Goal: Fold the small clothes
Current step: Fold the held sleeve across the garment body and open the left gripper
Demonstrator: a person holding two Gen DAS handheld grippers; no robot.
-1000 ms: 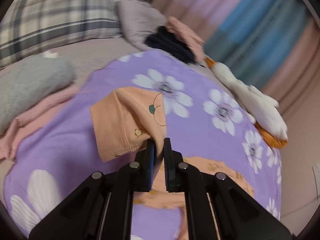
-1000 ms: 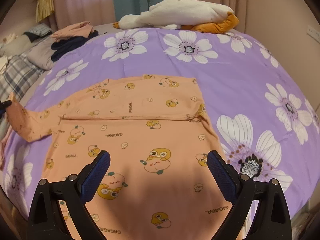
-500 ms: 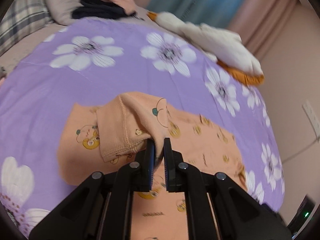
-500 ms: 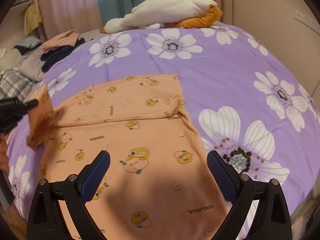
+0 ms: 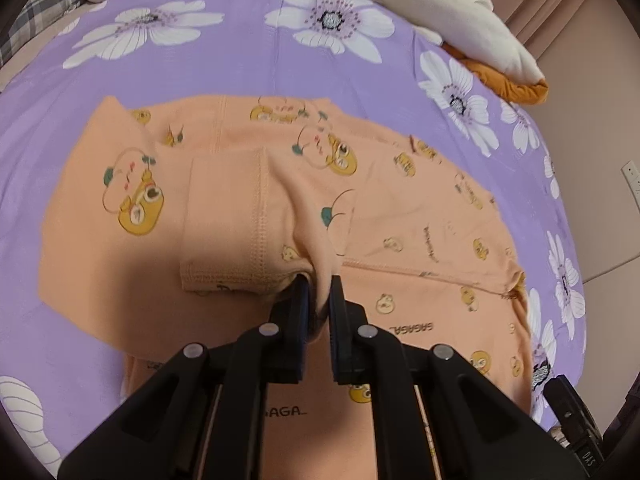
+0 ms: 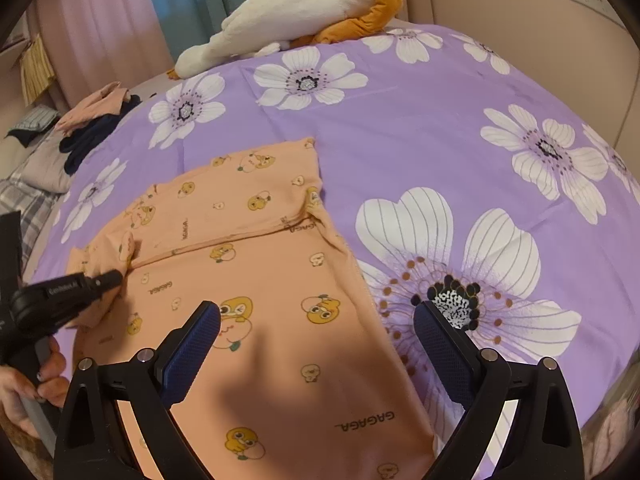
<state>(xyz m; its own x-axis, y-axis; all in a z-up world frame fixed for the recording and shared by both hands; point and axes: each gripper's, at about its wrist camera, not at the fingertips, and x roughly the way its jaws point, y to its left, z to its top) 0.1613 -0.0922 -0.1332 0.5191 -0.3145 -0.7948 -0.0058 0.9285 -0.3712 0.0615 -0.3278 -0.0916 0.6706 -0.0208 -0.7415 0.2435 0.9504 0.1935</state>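
Observation:
A small peach shirt (image 6: 256,280) printed with cartoon ducks lies flat on the purple flowered bedspread (image 6: 420,128). My left gripper (image 5: 318,292) is shut on the cuff of the shirt's sleeve (image 5: 240,224) and holds it folded over the body of the shirt (image 5: 420,248). The left gripper also shows at the left of the right wrist view (image 6: 108,280). My right gripper (image 6: 316,332) is open and empty, hovering above the shirt's lower part.
A white and orange plush goose (image 6: 288,16) lies at the far edge of the bed. A pile of dark and pink clothes (image 6: 96,120) sits far left by a plaid pillow (image 6: 24,196). A wall stands on the right.
My left gripper has carried the sleeve from the bed's left side across onto the shirt's body. My right gripper has shifted a little to the right, still open.

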